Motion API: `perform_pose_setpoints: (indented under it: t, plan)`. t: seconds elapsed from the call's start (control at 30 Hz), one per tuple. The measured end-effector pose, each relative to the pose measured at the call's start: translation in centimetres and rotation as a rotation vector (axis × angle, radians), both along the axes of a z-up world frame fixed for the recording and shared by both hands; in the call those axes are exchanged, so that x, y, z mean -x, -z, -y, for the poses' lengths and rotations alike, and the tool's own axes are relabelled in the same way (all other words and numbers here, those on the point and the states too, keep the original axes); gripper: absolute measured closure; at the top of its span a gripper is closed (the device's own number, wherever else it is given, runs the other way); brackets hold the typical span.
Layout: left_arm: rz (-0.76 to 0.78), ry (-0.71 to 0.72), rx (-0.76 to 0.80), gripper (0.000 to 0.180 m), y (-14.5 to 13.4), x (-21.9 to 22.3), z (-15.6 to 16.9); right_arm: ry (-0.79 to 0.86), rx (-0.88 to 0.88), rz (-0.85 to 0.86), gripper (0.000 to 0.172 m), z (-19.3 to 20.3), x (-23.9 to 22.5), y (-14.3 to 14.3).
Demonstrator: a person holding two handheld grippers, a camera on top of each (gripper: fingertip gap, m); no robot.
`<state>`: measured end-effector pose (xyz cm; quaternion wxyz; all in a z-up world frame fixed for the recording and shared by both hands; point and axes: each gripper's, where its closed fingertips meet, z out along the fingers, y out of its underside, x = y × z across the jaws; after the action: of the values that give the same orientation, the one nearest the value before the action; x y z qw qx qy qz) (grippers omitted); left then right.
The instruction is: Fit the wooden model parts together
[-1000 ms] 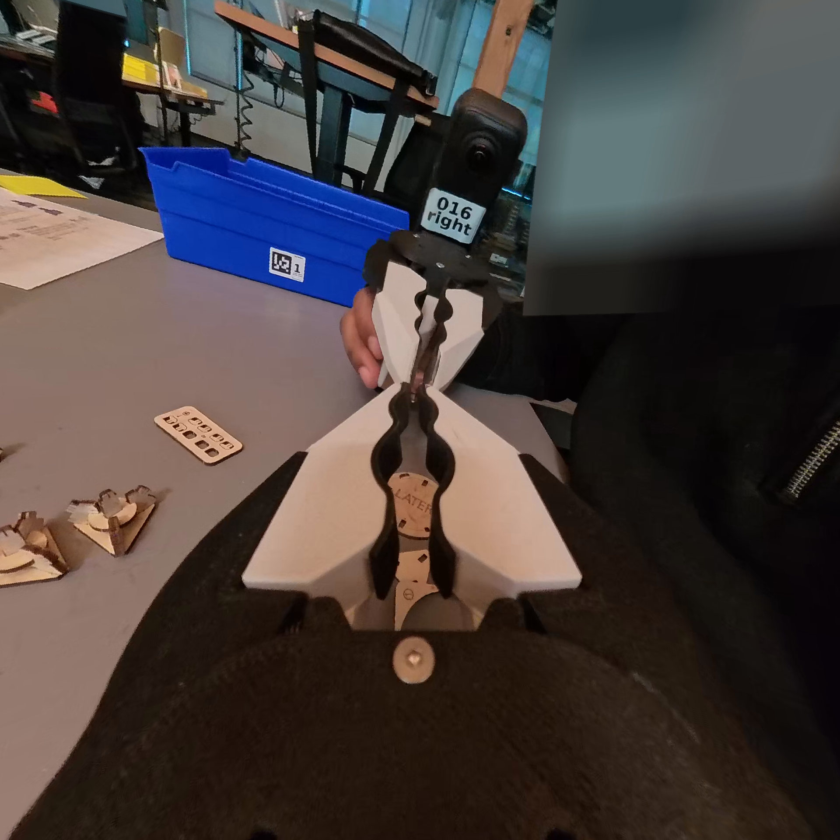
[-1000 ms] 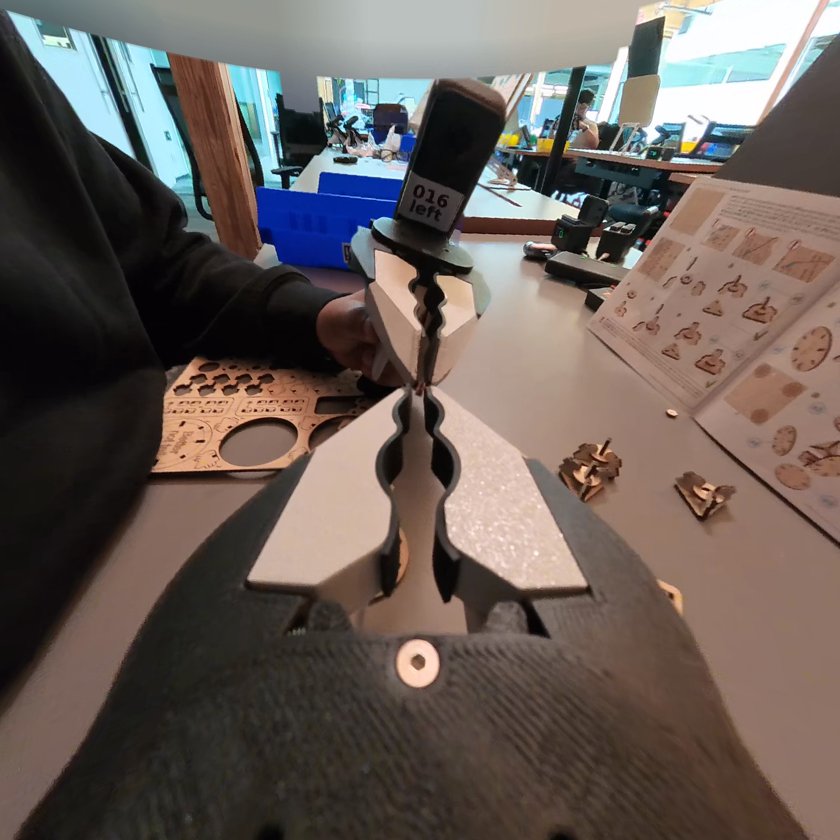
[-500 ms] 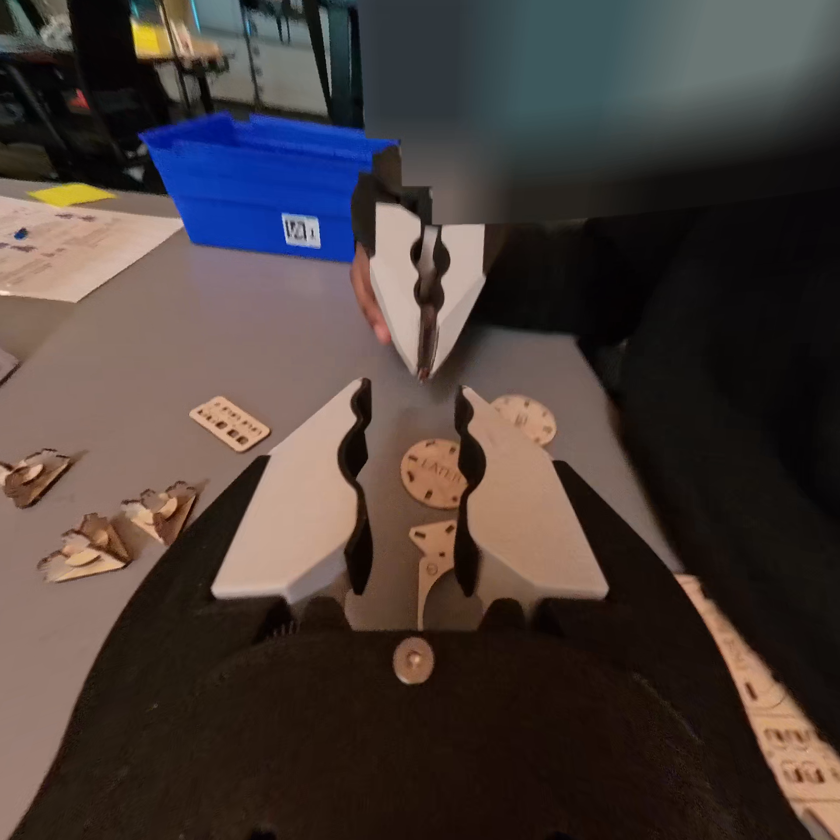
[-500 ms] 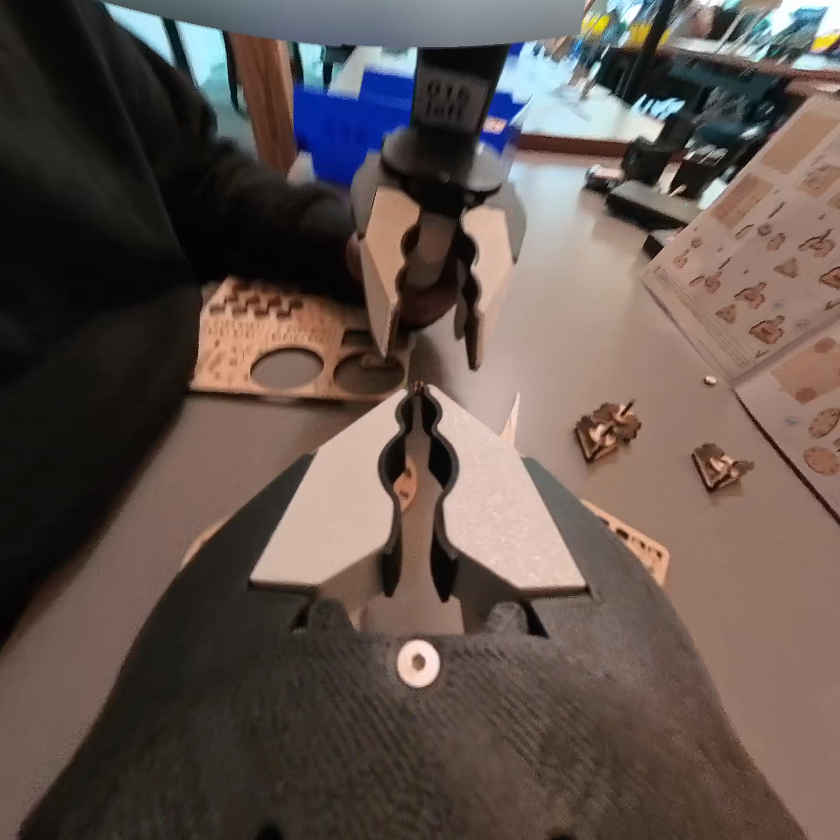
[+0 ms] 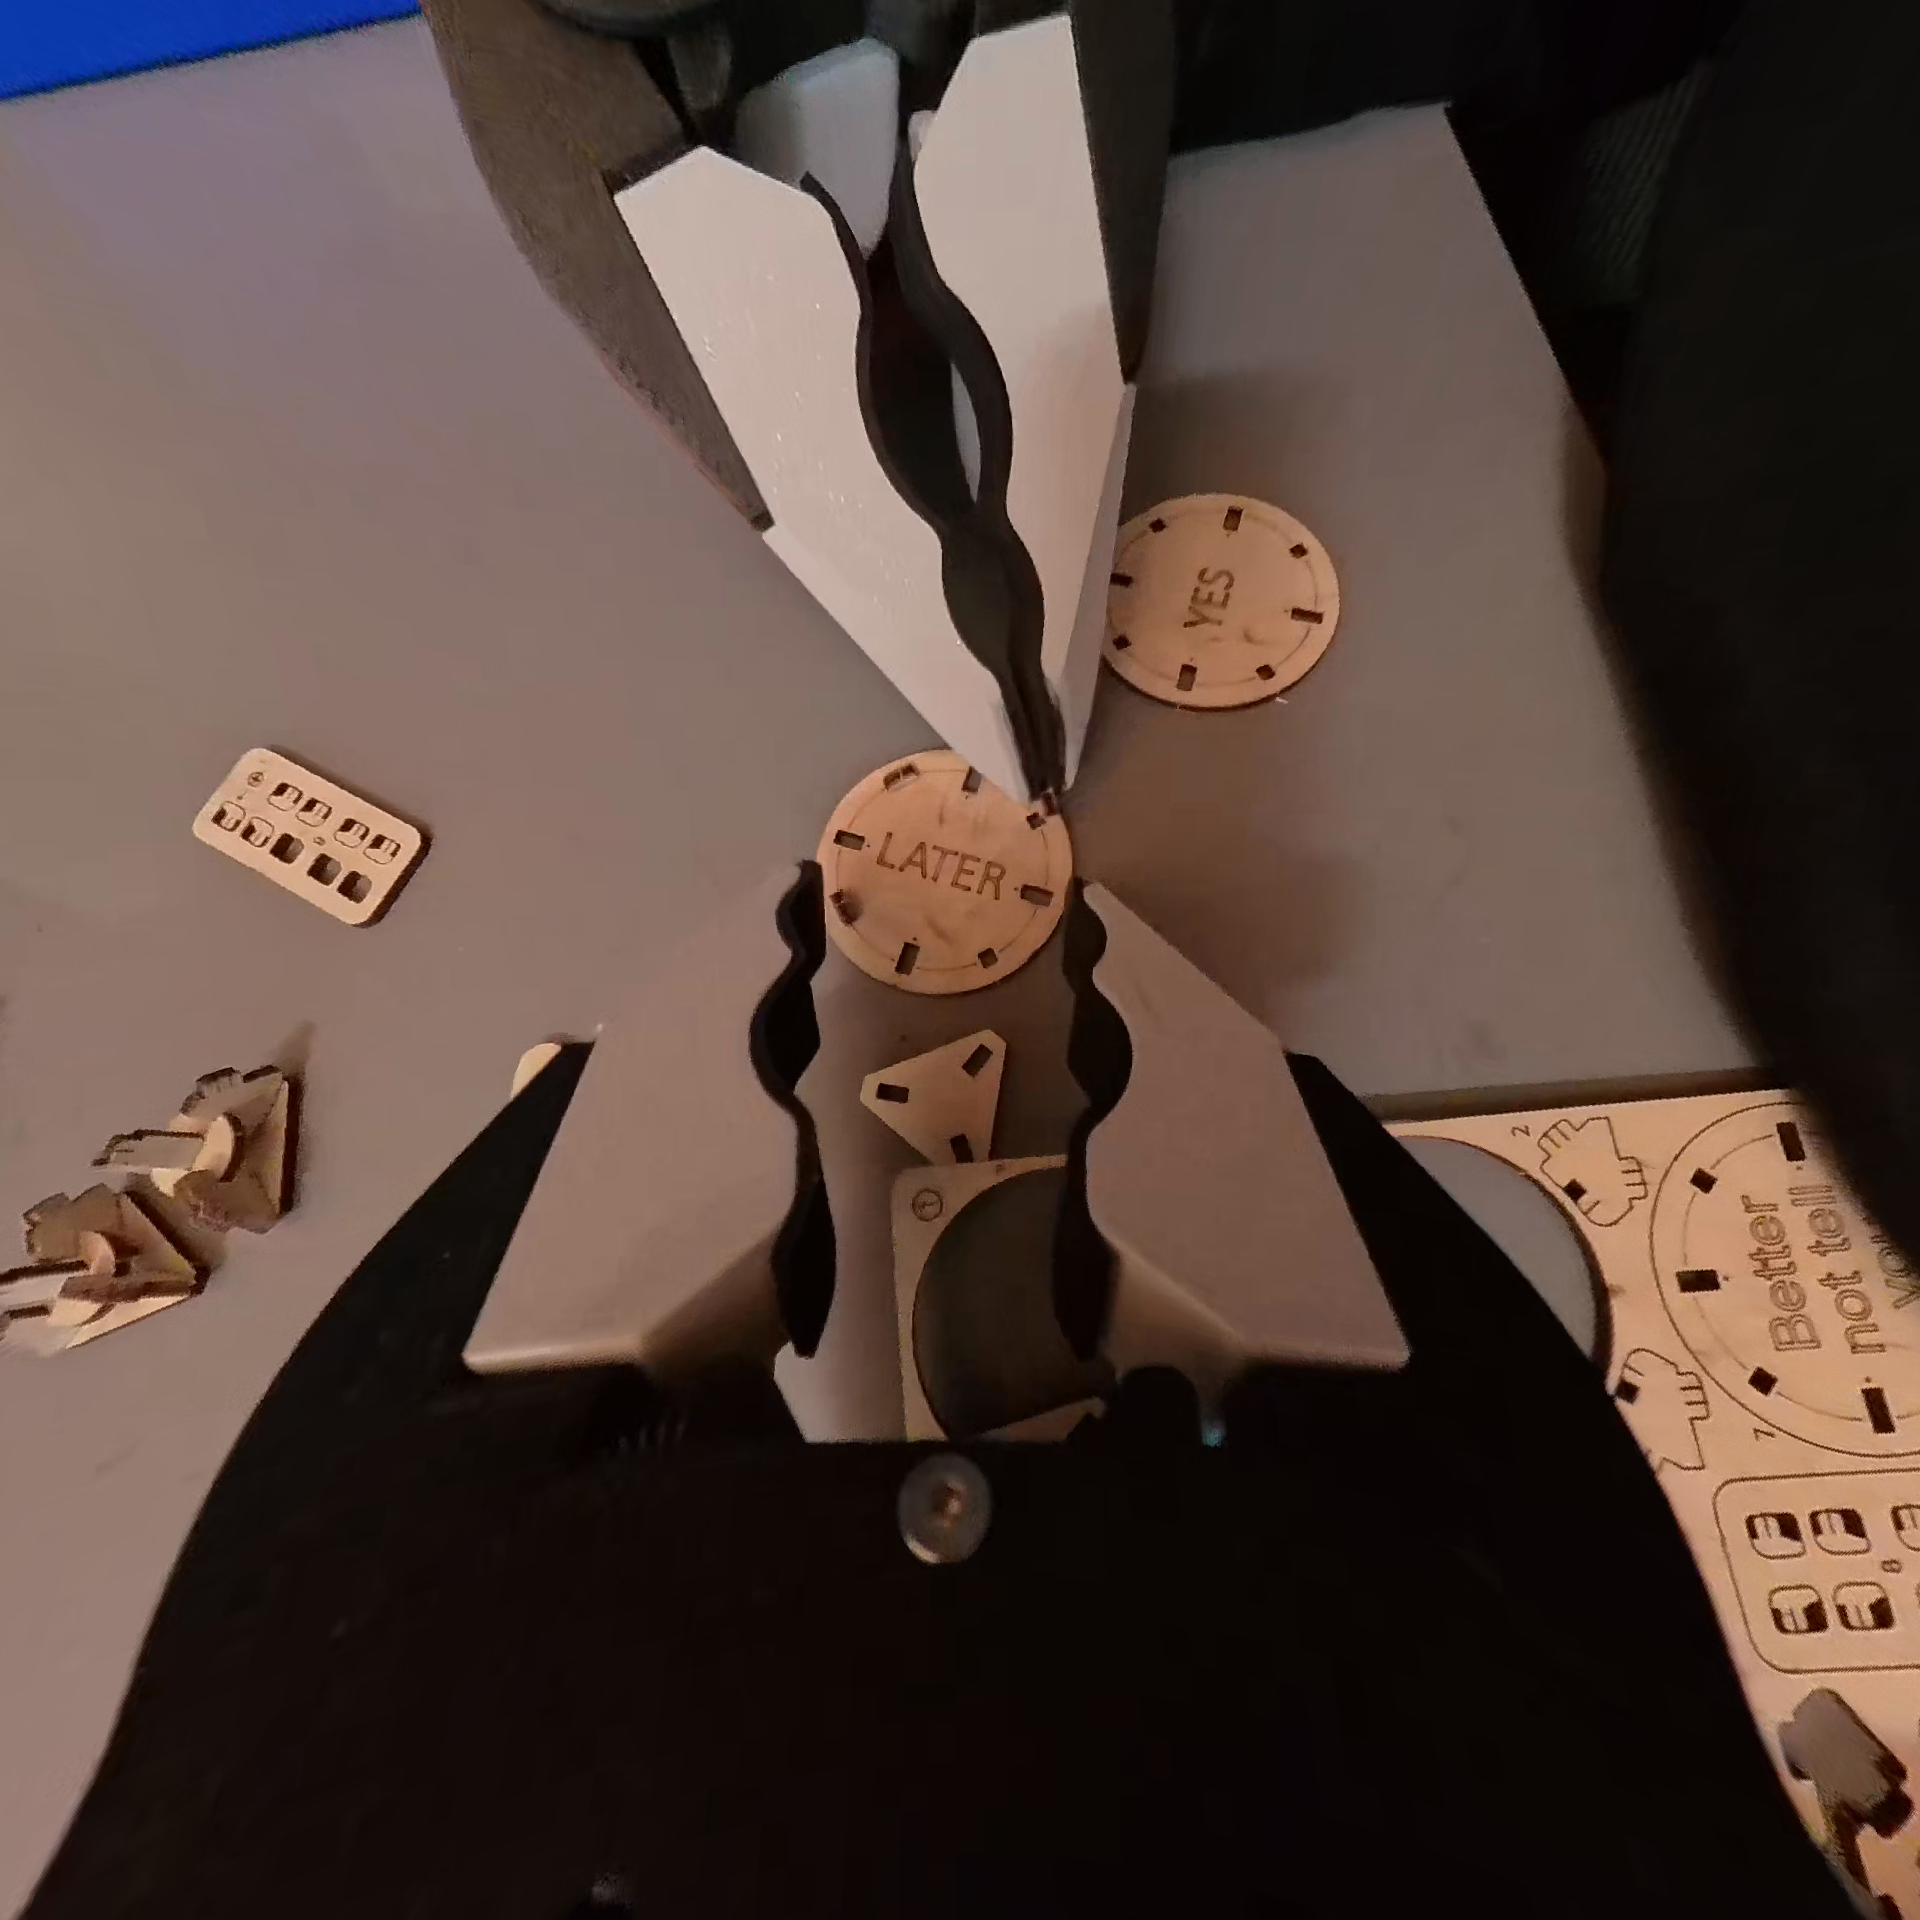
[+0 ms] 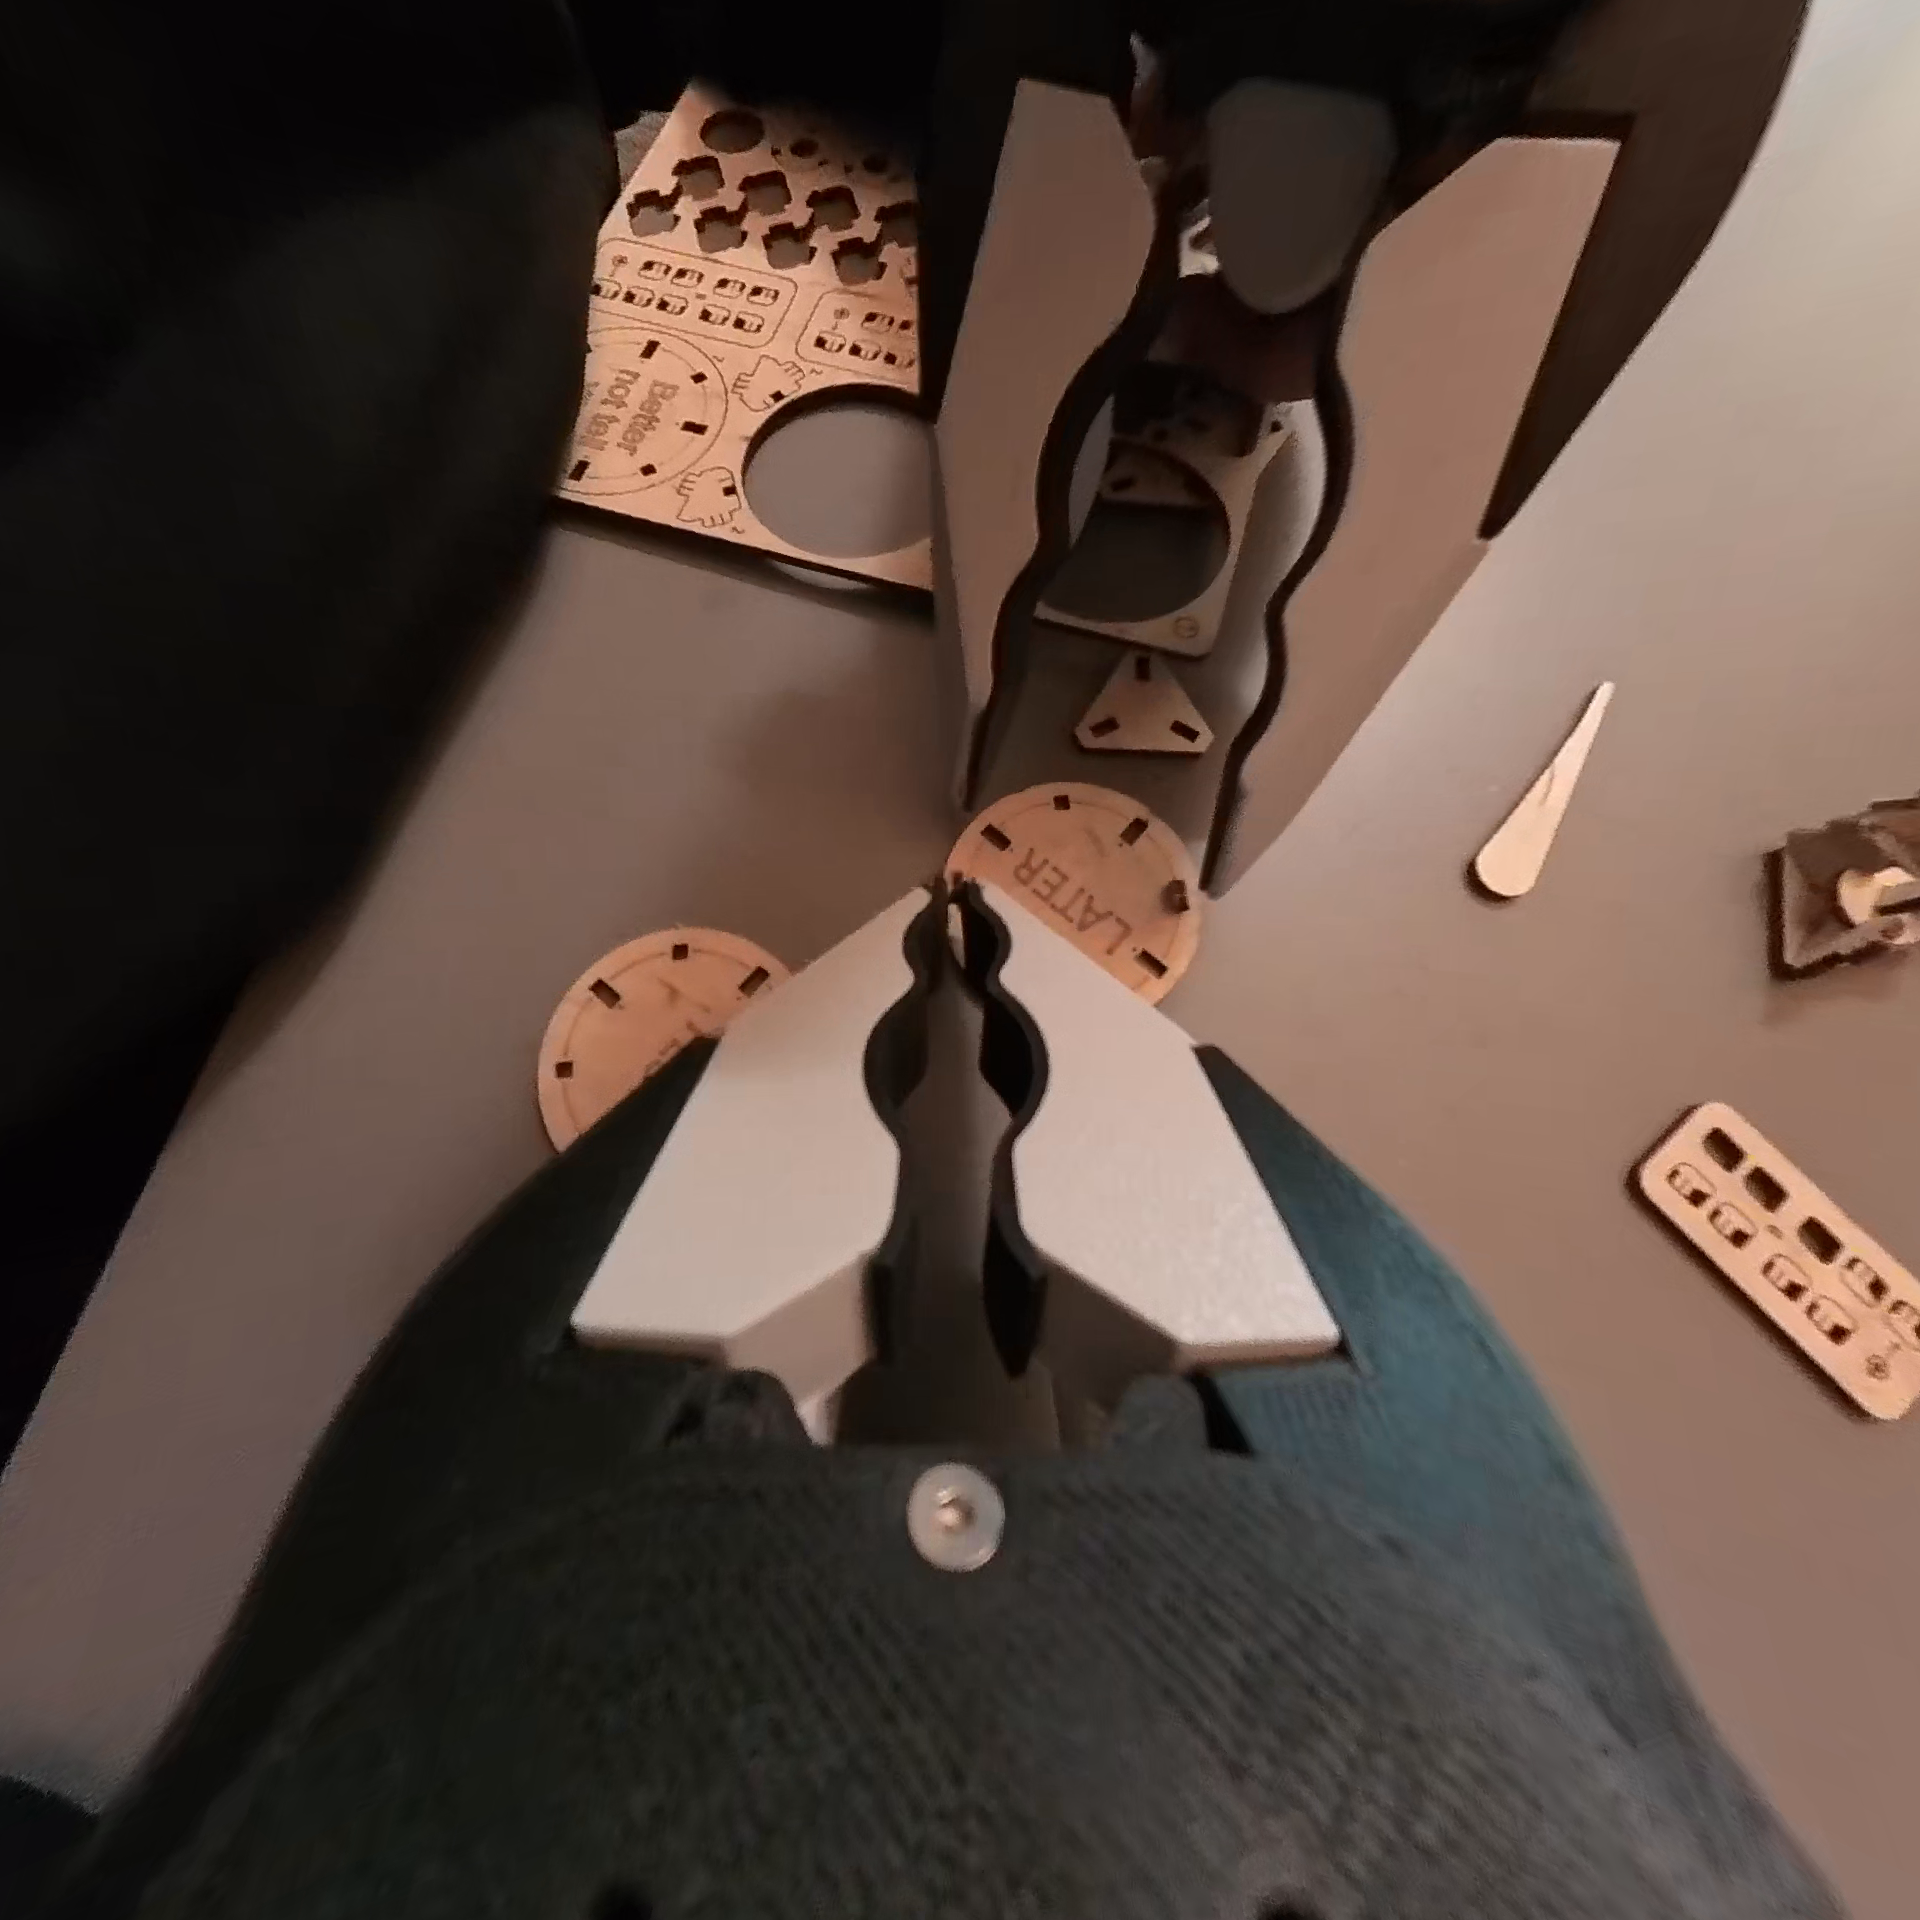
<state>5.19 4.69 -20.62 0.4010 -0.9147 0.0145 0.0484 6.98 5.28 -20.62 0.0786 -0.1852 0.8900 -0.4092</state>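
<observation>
My left gripper (image 5: 940,883) is open, low over the grey table (image 5: 312,520). A round wooden disc with slots (image 5: 945,873) lies on the table just beyond its fingertips, and nothing is in its grasp. My right gripper (image 6: 951,888) is shut, and a tiny dark wooden peg (image 5: 1047,801) shows at its tip, touching the disc's far edge. The right gripper also shows in the left wrist view (image 5: 1039,790), coming down from above. The disc shows in the right wrist view (image 6: 1081,894), with a small peg (image 6: 1175,898) standing in one slot. The left gripper shows there (image 6: 1091,842) too, open.
A second slotted disc (image 5: 1221,603) lies beside the first. A triangular piece (image 5: 935,1101) and a square frame (image 5: 987,1278) lie between my left fingers. A cut-out wooden sheet (image 5: 1714,1351), a small slotted card (image 5: 312,836), small assemblies (image 5: 208,1143) and a pointer piece (image 6: 1538,800) lie around. Both grippers' tips are close together, under 4 cm apart.
My left gripper, shut tip to tip with the right one a second ago, has opened and let go. Both grippers have come down over the disc on the table. The right stays shut.
</observation>
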Motion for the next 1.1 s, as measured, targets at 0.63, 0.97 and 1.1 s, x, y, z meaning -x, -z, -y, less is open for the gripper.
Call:
perform_pose_setpoints:
  t: [0.63, 0.97, 1.1]
  plan:
    - [-0.009, 0.0, 0.049, 0.137, 0.73, -0.06, 0.21, 0.015, -0.005, -0.016, 0.166, -0.13, 0.39, 0.59]
    - [-0.005, 0.0, 0.05, 0.137, 0.74, -0.06, 0.22, 0.022, -0.016, -0.016, 0.164, -0.04, 0.33, 0.57]
    - [-0.005, 0.0, 0.05, 0.137, 0.75, -0.06, 0.22, 0.026, -0.017, -0.014, 0.164, -0.05, 0.37, 0.49]
